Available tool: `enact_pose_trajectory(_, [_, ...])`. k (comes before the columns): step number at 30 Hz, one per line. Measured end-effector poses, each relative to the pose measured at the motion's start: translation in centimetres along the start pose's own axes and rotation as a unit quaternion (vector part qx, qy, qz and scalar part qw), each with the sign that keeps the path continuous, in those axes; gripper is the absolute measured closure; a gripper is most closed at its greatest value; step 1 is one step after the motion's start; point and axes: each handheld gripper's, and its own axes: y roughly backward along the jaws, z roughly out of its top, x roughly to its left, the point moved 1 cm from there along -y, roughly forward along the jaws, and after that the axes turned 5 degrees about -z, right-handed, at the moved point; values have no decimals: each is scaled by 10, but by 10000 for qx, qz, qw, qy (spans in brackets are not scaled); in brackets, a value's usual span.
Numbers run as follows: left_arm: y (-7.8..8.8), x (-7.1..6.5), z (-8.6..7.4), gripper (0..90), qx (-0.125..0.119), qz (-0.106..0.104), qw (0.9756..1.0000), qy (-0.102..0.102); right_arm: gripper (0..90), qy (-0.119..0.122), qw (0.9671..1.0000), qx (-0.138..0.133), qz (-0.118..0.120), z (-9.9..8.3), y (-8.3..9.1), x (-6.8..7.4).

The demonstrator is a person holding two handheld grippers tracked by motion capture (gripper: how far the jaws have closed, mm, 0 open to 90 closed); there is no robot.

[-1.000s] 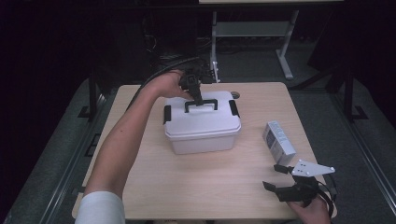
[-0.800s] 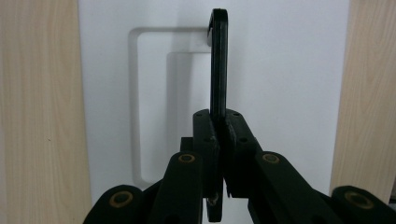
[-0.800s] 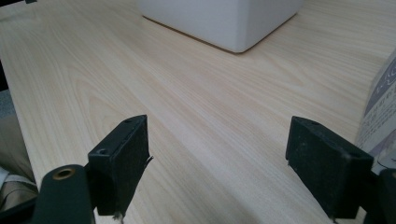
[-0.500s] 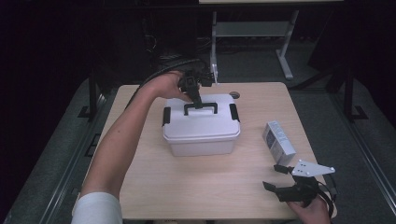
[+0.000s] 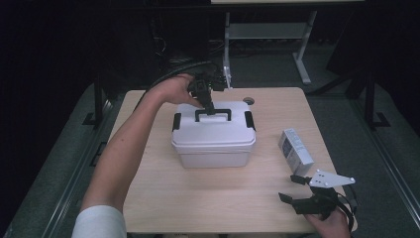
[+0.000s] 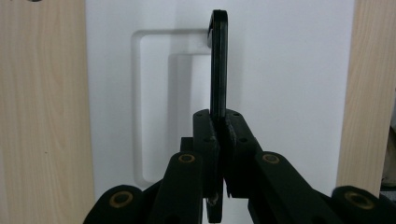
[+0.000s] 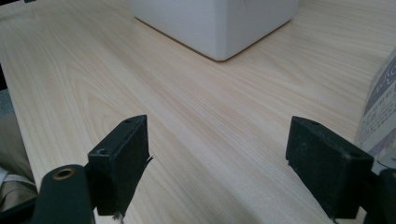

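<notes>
Your left tool (image 6: 218,140) clamps the white box's (image 5: 214,141) black handle (image 6: 218,65), raised for lifting; right tool (image 7: 233,163) rests apart beside it.

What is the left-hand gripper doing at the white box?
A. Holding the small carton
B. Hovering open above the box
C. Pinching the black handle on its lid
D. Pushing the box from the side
C: in the left gripper view the left gripper has its jaws closed on the upright black handle of the white box.
</notes>
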Motion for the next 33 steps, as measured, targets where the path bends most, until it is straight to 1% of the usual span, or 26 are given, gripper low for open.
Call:
enact_pose_trajectory(4, [7,-3,-4,847,-100,69,9999,37,207,5,10000,8,-2,0,0,0])
enact_pose_trajectory(6, [9,-3,-4,847,-86,79,9999,5,207,2,10000,10,-1,0,0,0])
enact_pose_trajectory(7, [12,-6,-5,848,-157,30,9999,24,207,4,10000,7,-5,0,0,0])
enact_pose_trajectory(8, [15,-8,-6,848,-170,29,9999,-10,207,8,10000,4,-10,0,0,0])
enact_pose_trajectory(10, [17,-10,-6,848,-217,54,9997,-34,207,6,10000,4,-11,0,0,0])
enact_pose_trajectory(11, [23,-14,-7,848,-271,103,9996,-58,207,13,10000,12,-26,0,0,0])
enact_pose_trajectory(12, [23,-14,-7,847,-271,103,9996,-58,207,12,10000,-1,-33,0,0,0])
enact_pose_trajectory(13, [28,-18,-7,847,-254,145,9996,-59,206,11,10000,-3,-33,0,0,0])
enact_pose_trajectory(14, [28,-18,-7,847,-254,145,9996,-59,206,11,10000,-3,-33,0,0,0])
enact_pose_trajectory(15, [32,-23,-7,847,-240,201,9995,-52,206,15,10000,-2,-45,0,0,0])
enact_pose_trajectory(16, [32,-23,-7,847,-240,201,9995,-52,206,15,10000,-2,-45,0,0,0])
enact_pose_trajectory(18, [39,-29,-7,847,-232,282,9993,-97,205,15,10000,-1,-47,0,0,0])
enact_pose_trajectory(19, [45,-33,-8,847,-295,298,9991,-93,205,32,10000,0,-52,0,0,0])
enact_pose_trajectory(21, [50,-38,-9,847,-314,336,9989,-113,205,33,10000,-1,-49,0,0,0])
enact_pose_trajectory(24, [58,-46,-11,847,-297,409,9986,-153,204,35,10000,4,-57,0,0,0])
enact_pose_trajectory(25, [58,-46,-11,847,-297,409,9986,-153,204,34,10000,1,-59,0,0,0])
enact_pose_trajectory(27, [65,-54,-17,848,-309,451,9984,-122,204,35,10000,-6,-58,0,0,0])
enact_pose_trajectory(29, [71,-60,-21,847,-299,529,9981,-89,204,30,10000,-6,-61,0,0,0])
enact_pose_trajectory(30, [71,-60,-21,847,-299,529,9981,-89,204,30,10000,-6,-61,0,0,0])
enact_pose_trajectory(31, [74,-65,-25,847,-302,552,9980,-62,204,27,10000,-10,-59,0,0,0])
enact_pose_trajectory(33, [79,-71,-30,847,-311,599,9977,-30,204,30,10000,-5,-57,0,0,0])
